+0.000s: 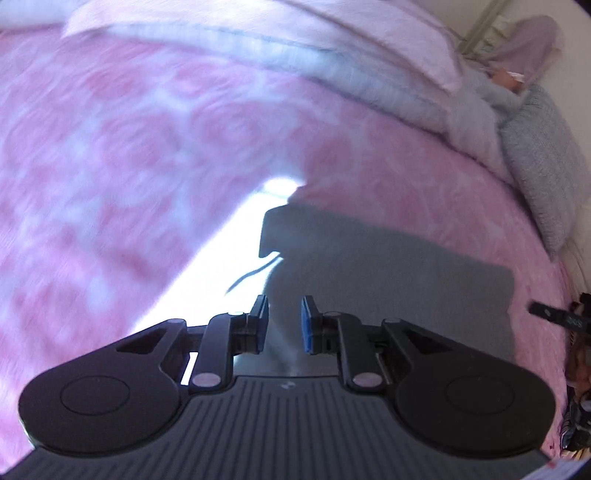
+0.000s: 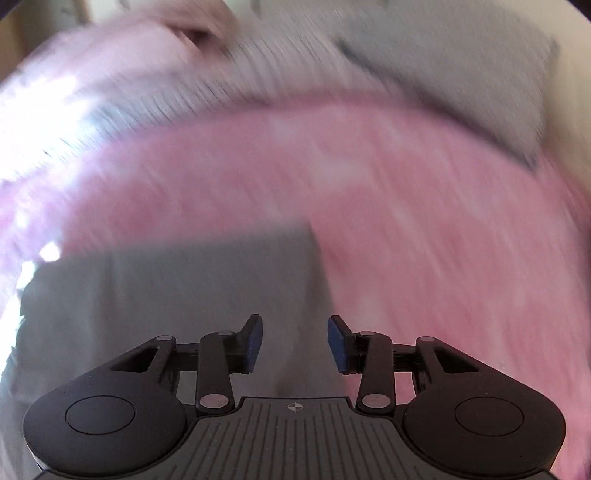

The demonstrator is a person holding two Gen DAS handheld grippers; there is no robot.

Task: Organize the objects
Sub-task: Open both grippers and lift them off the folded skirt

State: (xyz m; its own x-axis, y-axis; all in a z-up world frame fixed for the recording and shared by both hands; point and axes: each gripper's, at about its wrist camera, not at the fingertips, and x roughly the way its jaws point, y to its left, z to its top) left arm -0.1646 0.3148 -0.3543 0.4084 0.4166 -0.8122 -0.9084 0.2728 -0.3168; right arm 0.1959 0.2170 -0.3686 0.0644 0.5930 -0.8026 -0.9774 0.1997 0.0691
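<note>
A gray folded cloth lies flat on a pink patterned bedspread. In the left wrist view it fills the lower middle and lower right of the frame, and its long axis runs from the upper middle, where a small notched corner sticks out, down toward the lower right edge. A thin dark thread trails off its left edge onto a bright strip of sunlight.

The left gripper hangs over the cloth's near left edge; its blue-padded jaws are spread a little, with nothing between them. At the right edge of that frame a dark strip carries pale characters, too blurred to read.

In the right wrist view, heavily smeared by motion, the same gray cloth occupies the lower left, its straight right edge running up to a corner near the middle of the frame. The right gripper sits above the cloth near that edge, jaws spread wide and holding nothing. Pink bedspread fills the right half.

A pale pink pillow lies along the top of the left view, and a gray knitted cushion rests at the upper right. No brand or label can be made out on the cloth.
</note>
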